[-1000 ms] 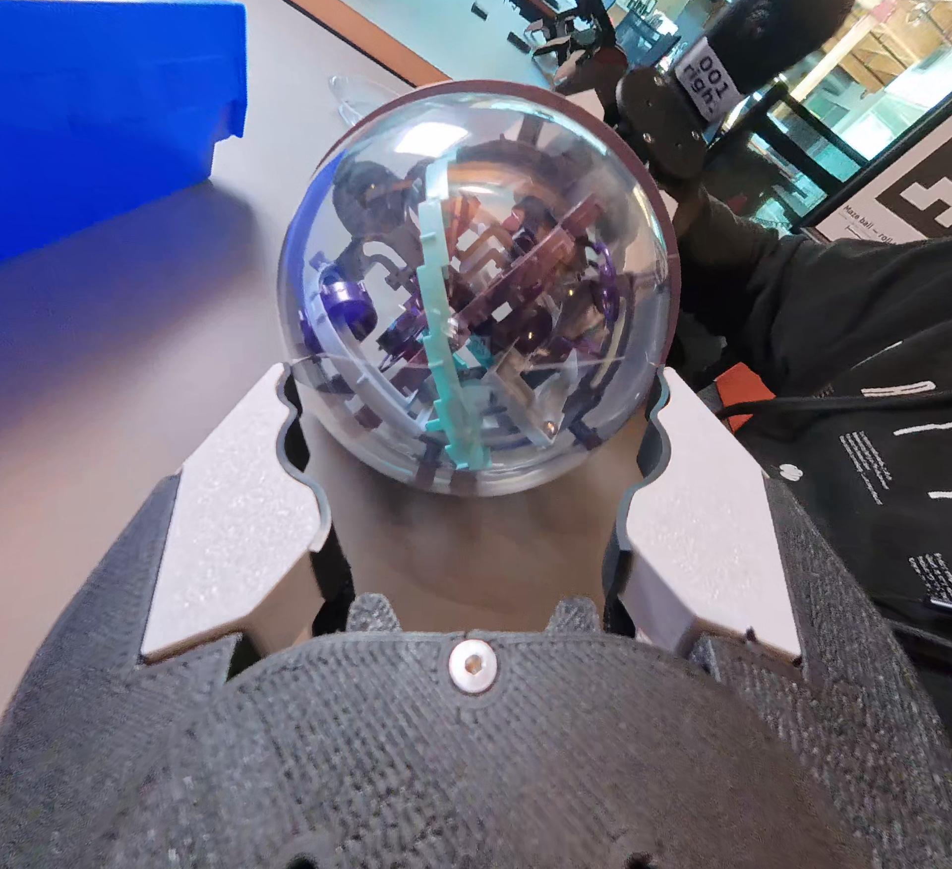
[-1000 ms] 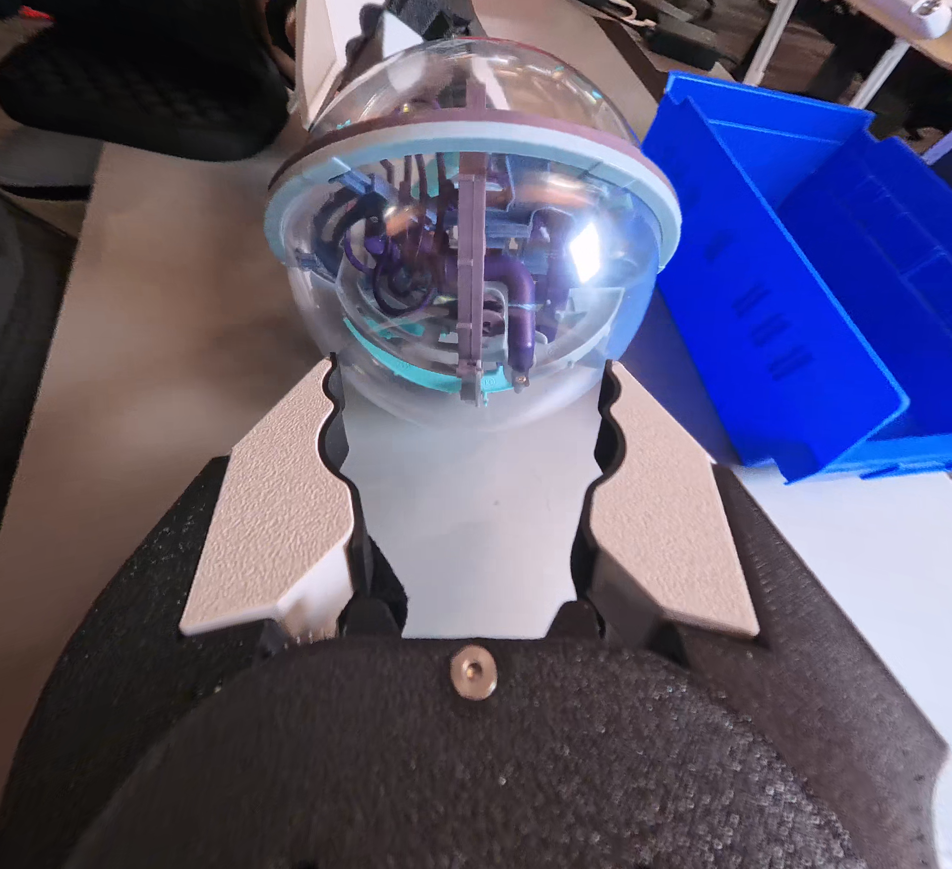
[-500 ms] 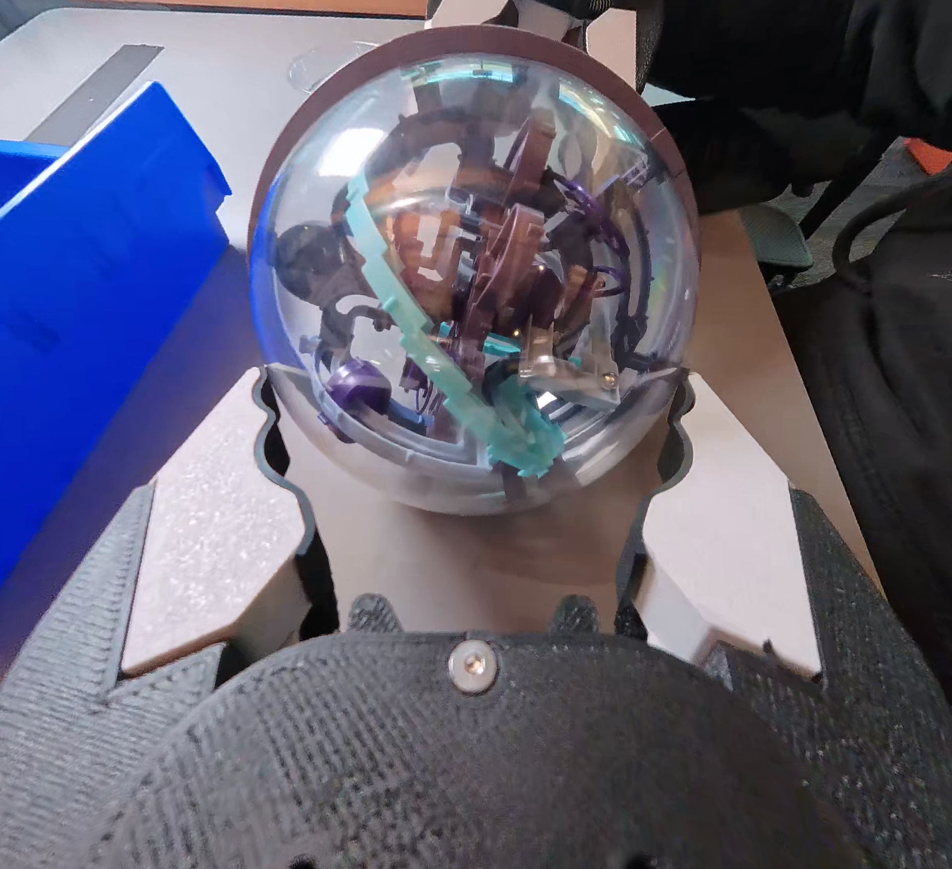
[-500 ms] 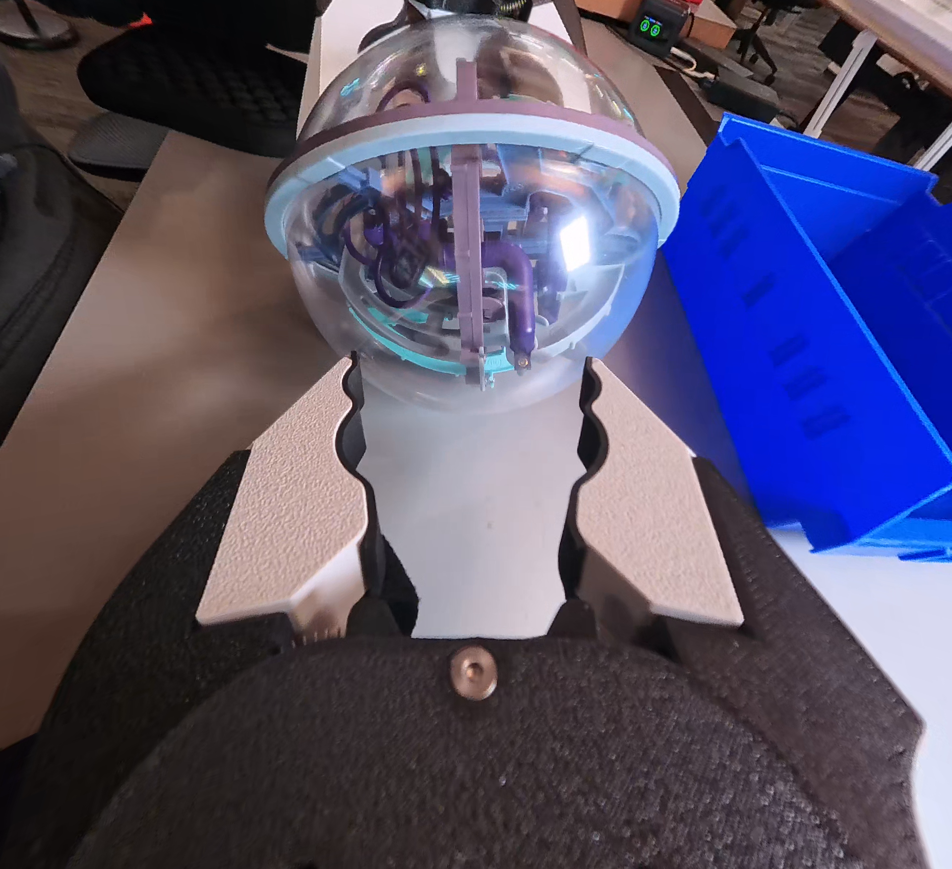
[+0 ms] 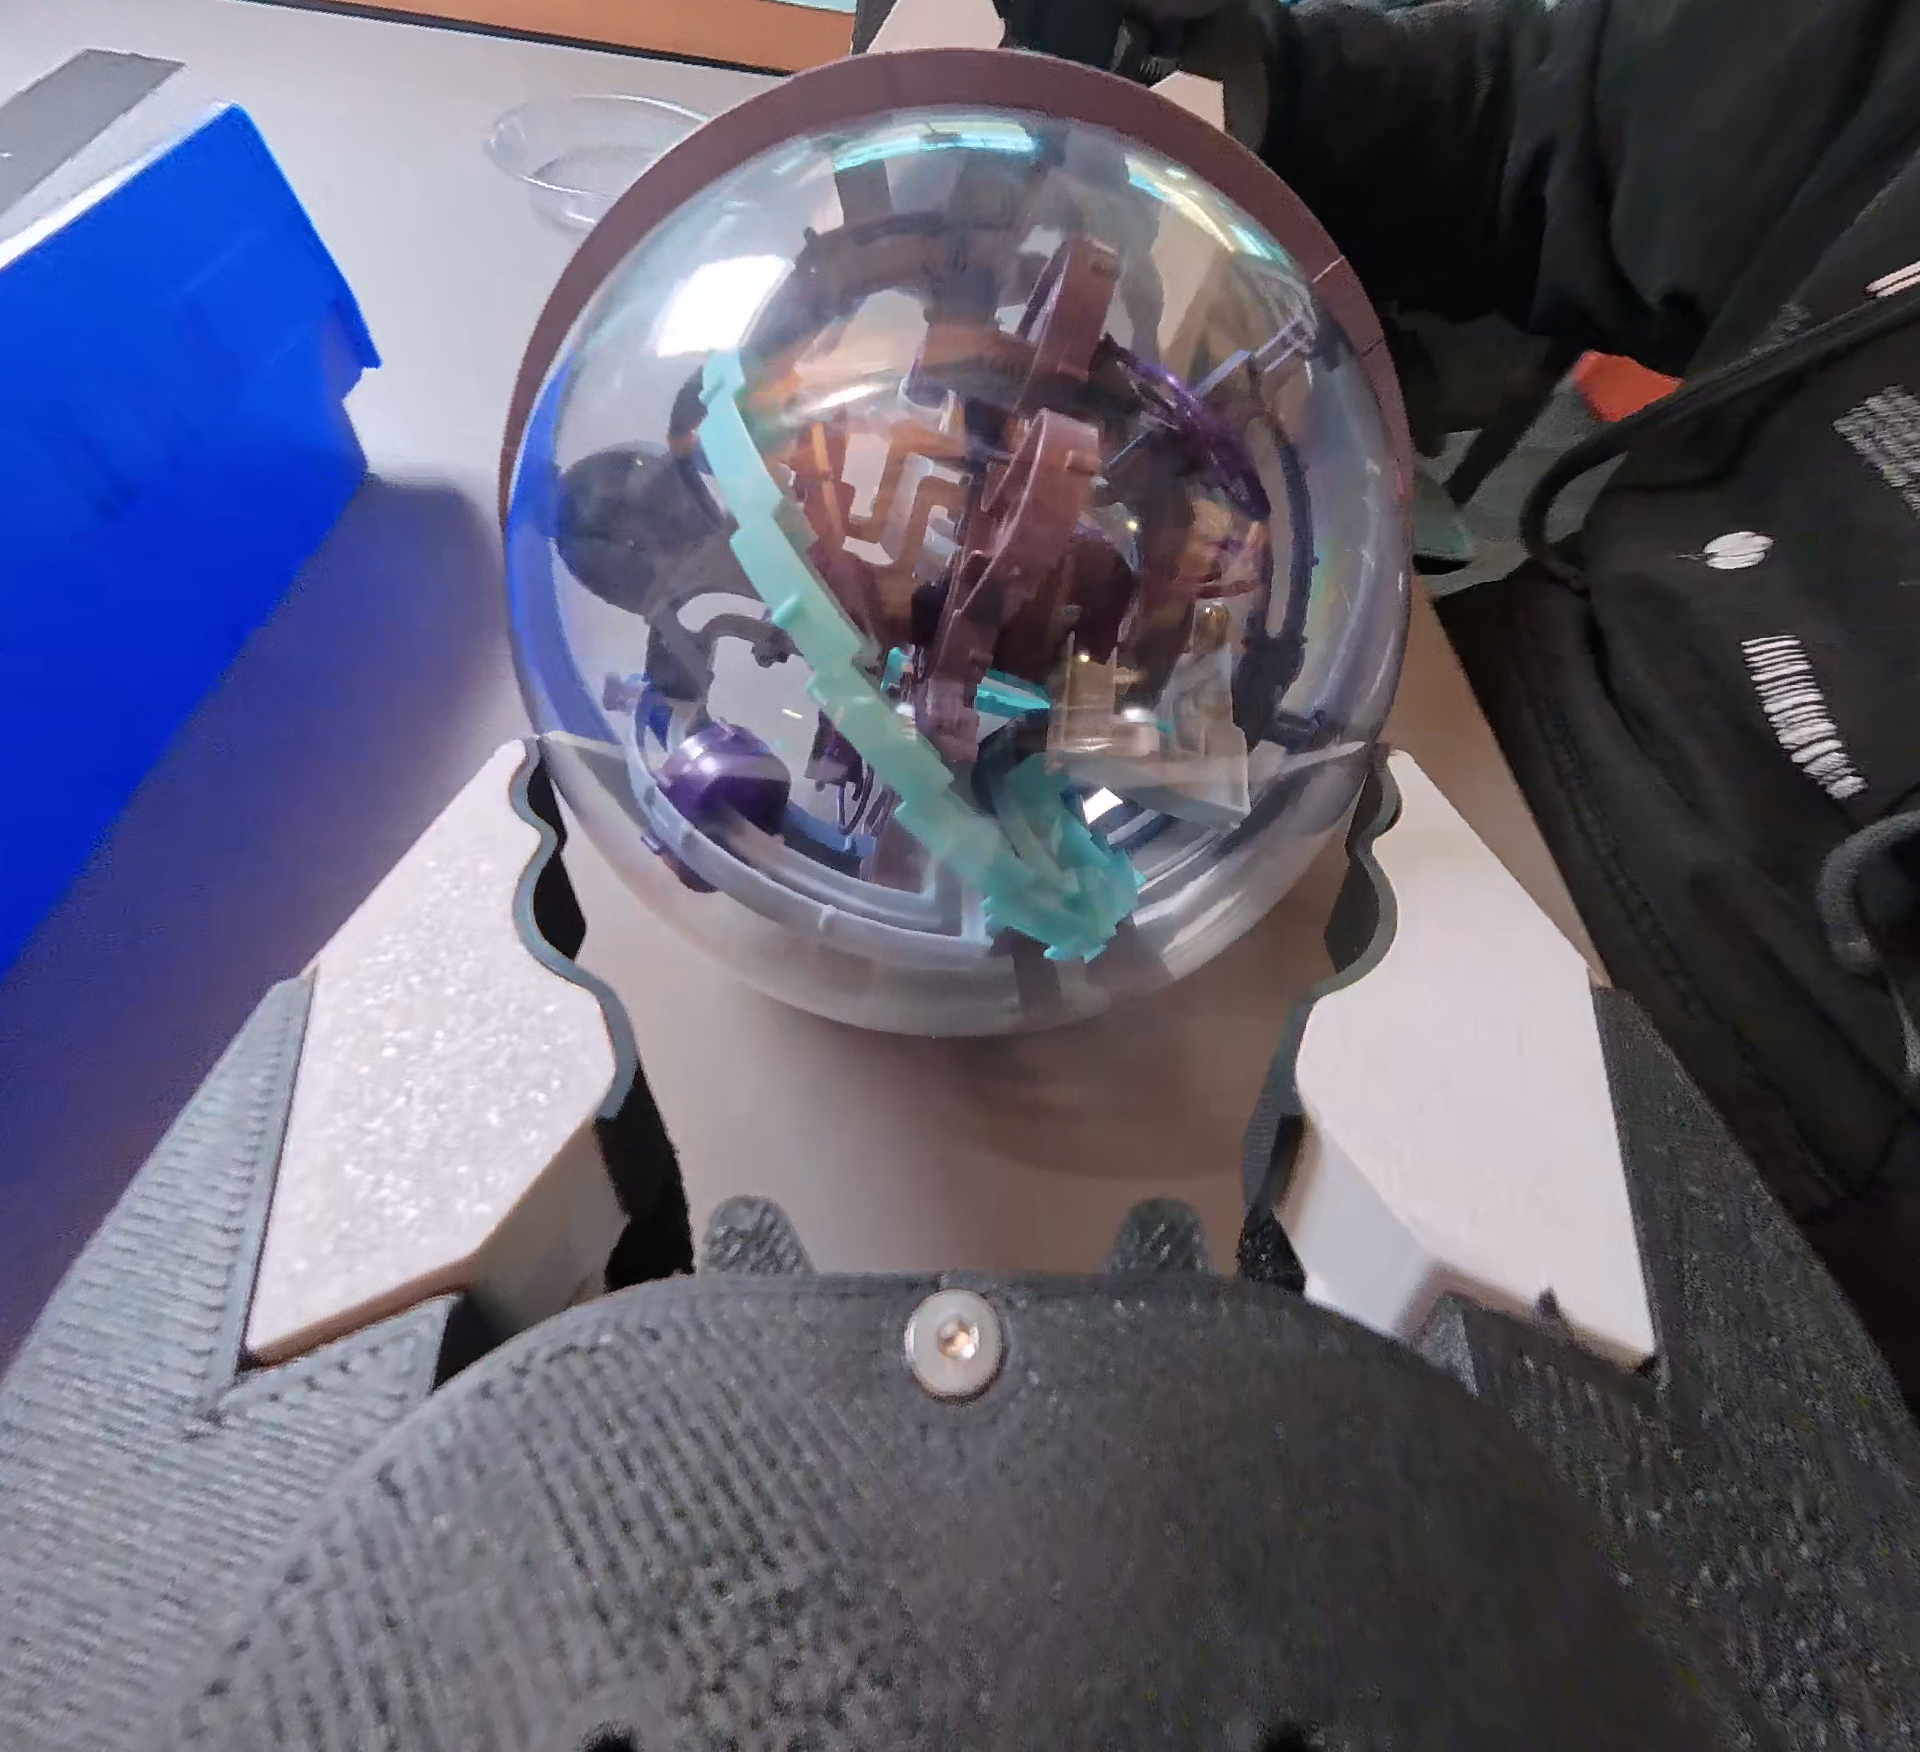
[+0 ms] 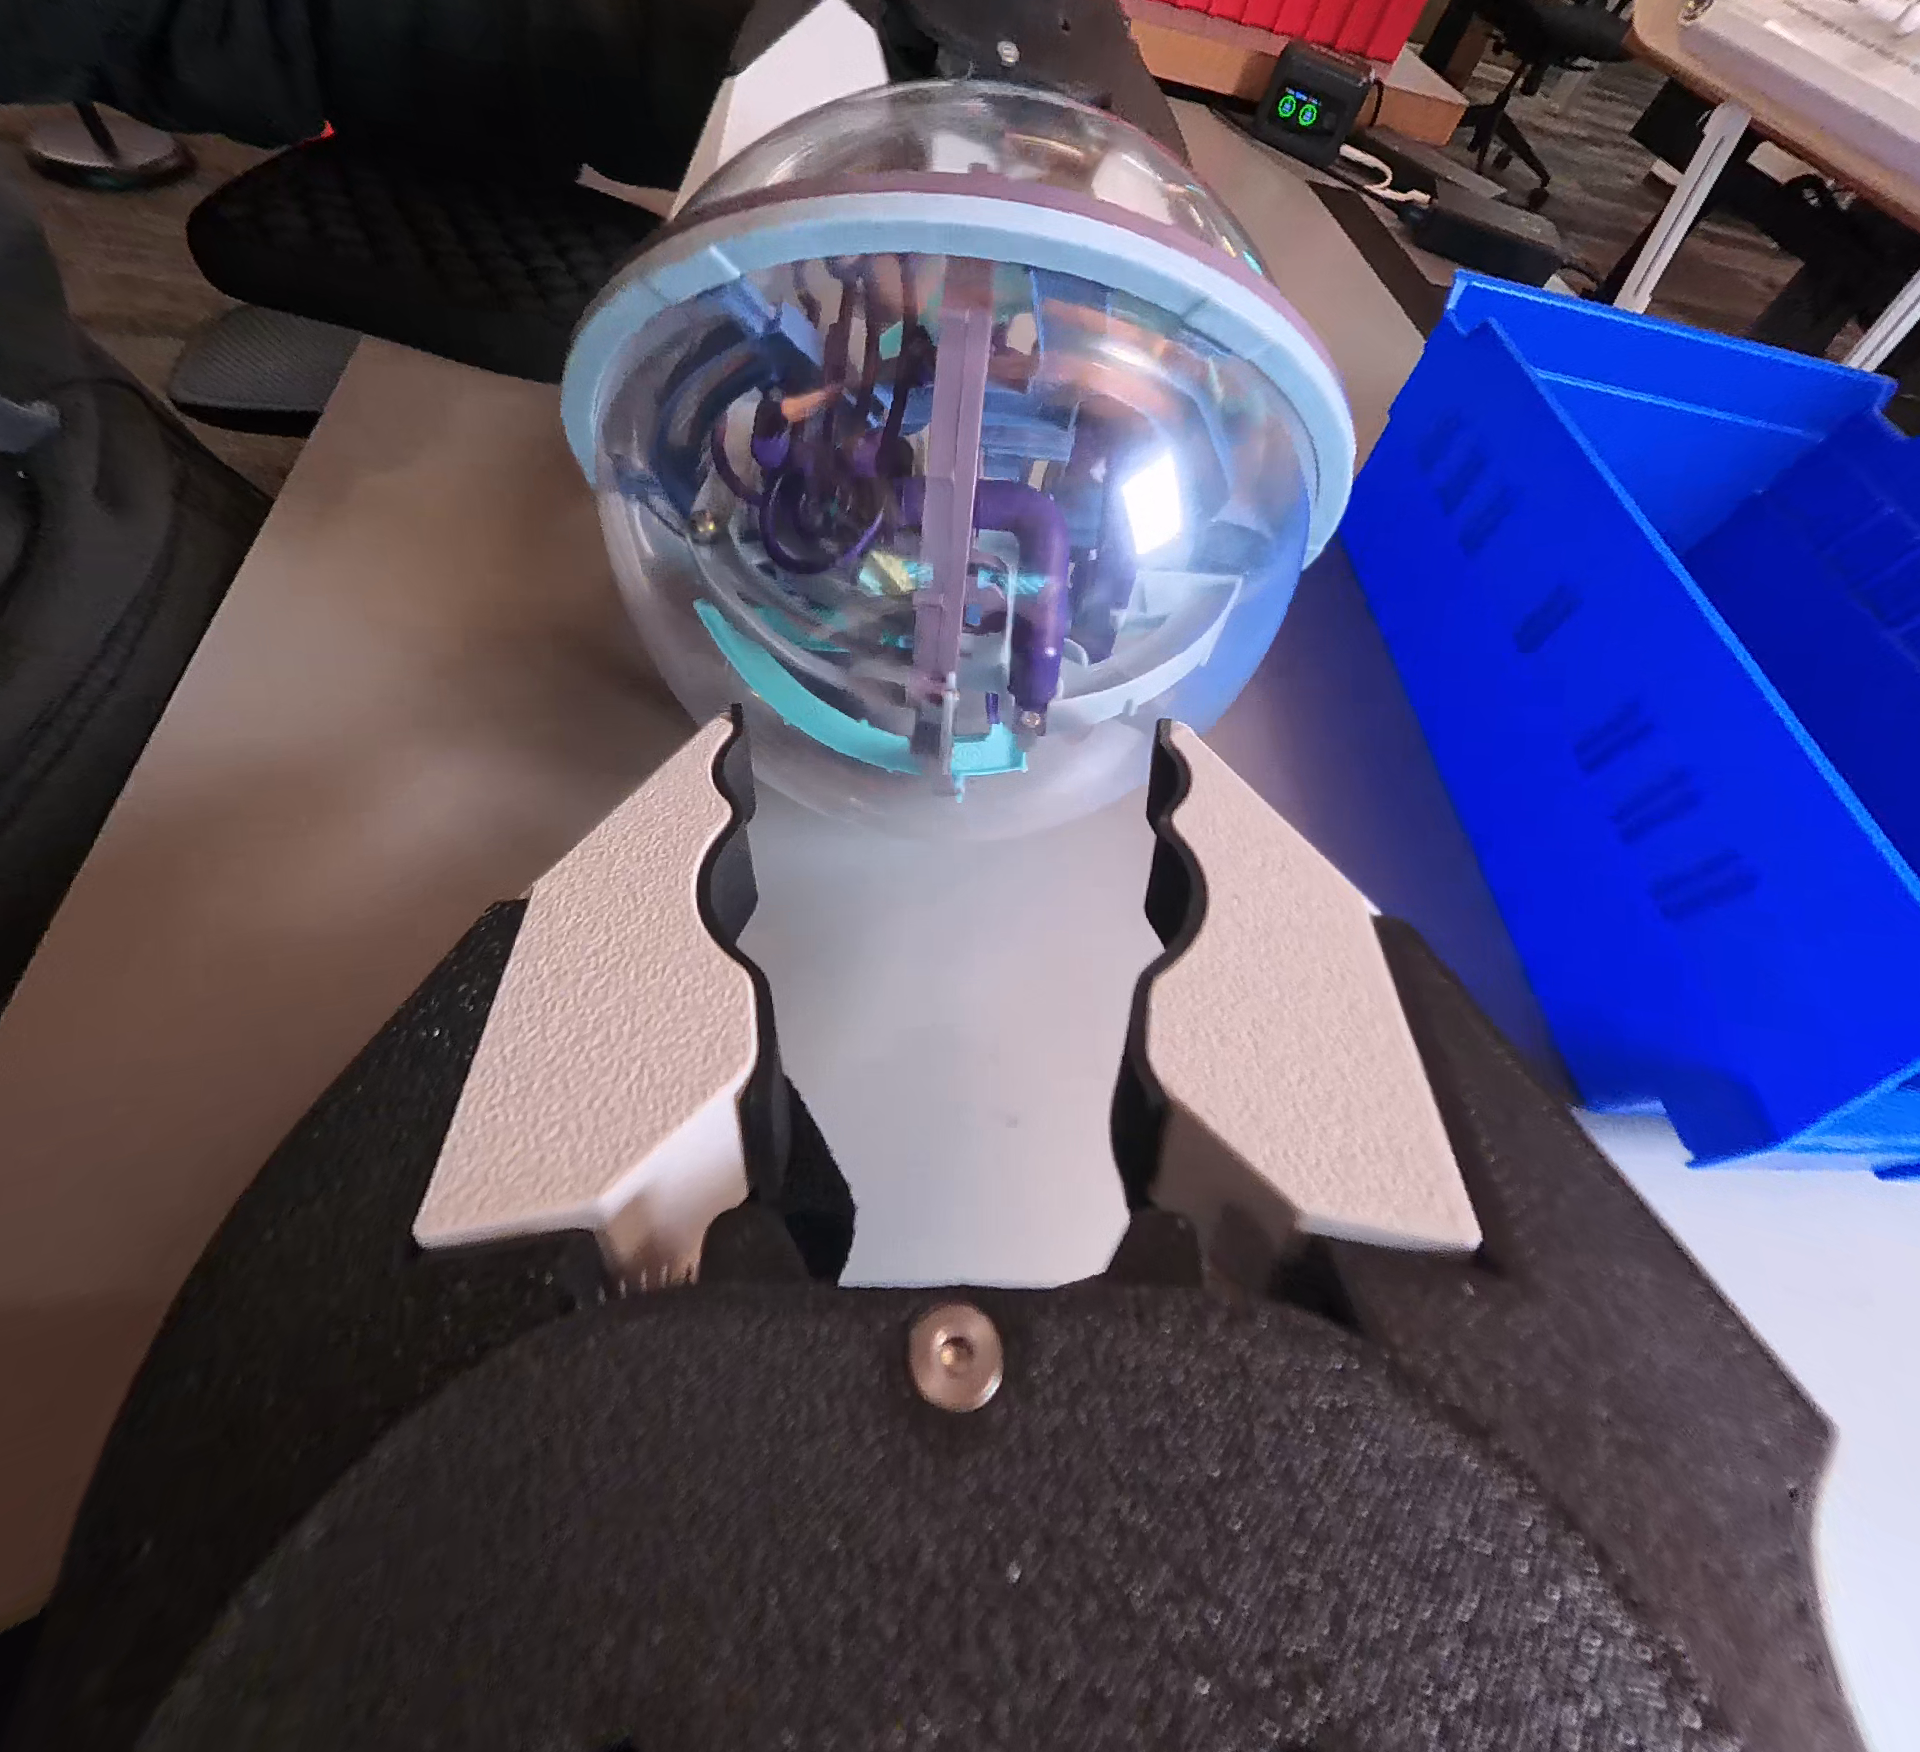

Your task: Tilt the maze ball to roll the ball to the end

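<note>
Maze ball (image 5: 956, 539) held above the bench (image 6: 343, 663) between left gripper (image 5: 951, 767) and right gripper (image 6: 945, 736), both jaws spread wide against its clear shell. Equatorial ring tilted; blue bin (image 6: 1683, 736) beside it.

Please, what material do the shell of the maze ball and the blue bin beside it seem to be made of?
Maze ball: the shell looks like clear, glossy hard plastic; window glare sits on it and the coloured tracks show through. Glass is less likely, though the look alone cannot exclude it.
Blue bin: opaque moulded plastic with a smooth, slightly shiny finish, judging by its thin walls and pressed slots.
</note>
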The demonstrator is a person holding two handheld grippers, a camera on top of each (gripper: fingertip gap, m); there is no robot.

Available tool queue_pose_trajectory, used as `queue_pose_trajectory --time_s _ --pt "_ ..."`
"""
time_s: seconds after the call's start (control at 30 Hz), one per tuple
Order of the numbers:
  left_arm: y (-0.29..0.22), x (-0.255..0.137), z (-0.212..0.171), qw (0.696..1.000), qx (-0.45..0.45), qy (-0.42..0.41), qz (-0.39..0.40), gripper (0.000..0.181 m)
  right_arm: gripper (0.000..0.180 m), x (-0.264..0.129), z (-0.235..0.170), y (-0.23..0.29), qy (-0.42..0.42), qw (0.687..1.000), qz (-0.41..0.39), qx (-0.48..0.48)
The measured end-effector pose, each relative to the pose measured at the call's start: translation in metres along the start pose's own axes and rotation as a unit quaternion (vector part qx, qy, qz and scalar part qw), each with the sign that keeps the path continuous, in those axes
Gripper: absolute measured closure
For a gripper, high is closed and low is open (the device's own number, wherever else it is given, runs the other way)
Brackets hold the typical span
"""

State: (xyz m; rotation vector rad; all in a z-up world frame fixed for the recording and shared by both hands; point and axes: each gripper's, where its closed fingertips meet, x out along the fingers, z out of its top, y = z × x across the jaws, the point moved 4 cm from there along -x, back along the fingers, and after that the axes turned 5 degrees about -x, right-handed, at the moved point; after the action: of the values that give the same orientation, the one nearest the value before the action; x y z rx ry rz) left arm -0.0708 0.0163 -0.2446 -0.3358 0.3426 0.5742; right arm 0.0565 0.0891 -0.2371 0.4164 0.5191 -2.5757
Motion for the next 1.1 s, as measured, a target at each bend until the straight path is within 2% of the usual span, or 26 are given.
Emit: queue_pose_trajectory --time_s 0.17,0.6,0.9,0.97,1.1 --pt "0.006 -0.005 -0.002 0.998 -0.016 -0.025 -0.050 0.034 0.106 0.002 0.001 0.003 0.014 1.000 -0.007 -0.009" --pt "0.006 -0.006 -0.003 0.997 -0.009 -0.032 -0.063 0.035 0.112 0.000 0.002 0.006 0.015 1.000 -0.009 -0.011" --pt "0.008 -0.013 0.000 0.997 -0.009 -0.034 -0.071 0.045 0.118 -0.011 0.022 -0.005 0.045 0.997 0.004 -0.066" --pt "0.008 -0.014 0.002 0.997 -0.006 -0.037 -0.071 0.048 0.114 -0.012 0.027 -0.009 0.056 0.995 0.008 -0.077" --pt "0.010 -0.015 0.003 0.996 -0.006 -0.039 -0.074 0.053 0.093 -0.010 0.034 -0.018 0.088 0.990 0.007 -0.109"
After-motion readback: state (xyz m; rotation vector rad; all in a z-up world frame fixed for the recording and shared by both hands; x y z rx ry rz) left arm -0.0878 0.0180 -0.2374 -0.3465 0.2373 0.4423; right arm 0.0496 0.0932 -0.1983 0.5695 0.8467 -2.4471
